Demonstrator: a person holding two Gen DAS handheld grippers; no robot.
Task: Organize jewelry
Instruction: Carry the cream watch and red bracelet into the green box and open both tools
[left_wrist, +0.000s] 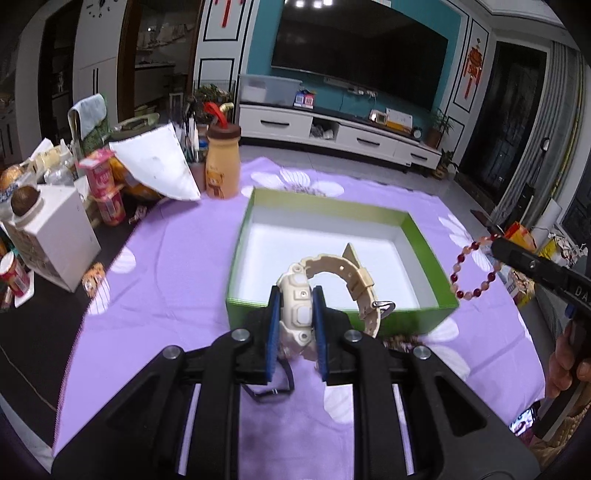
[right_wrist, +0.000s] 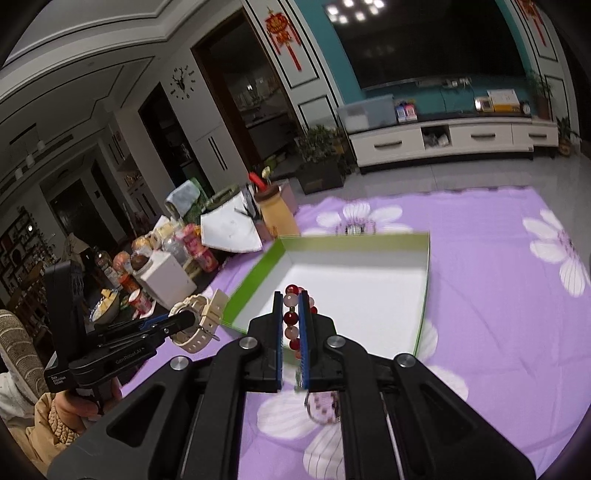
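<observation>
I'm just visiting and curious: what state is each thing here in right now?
Left gripper: shut on the watch.
Watch: held up off the cloth, strap buckled in a loop.
Right gripper: shut on the bead bracelet.
Bead bracelet: dangling in the air, whole.
Green box: open, nothing inside.
Purple cloth: spread flat.

1 cream watch (left_wrist: 325, 291), 1 red bead bracelet (left_wrist: 474, 267), 1 green box (left_wrist: 258, 254), 2 grippers (left_wrist: 295, 314); approx. 1 more beaded piece (right_wrist: 323, 404), blurred.
</observation>
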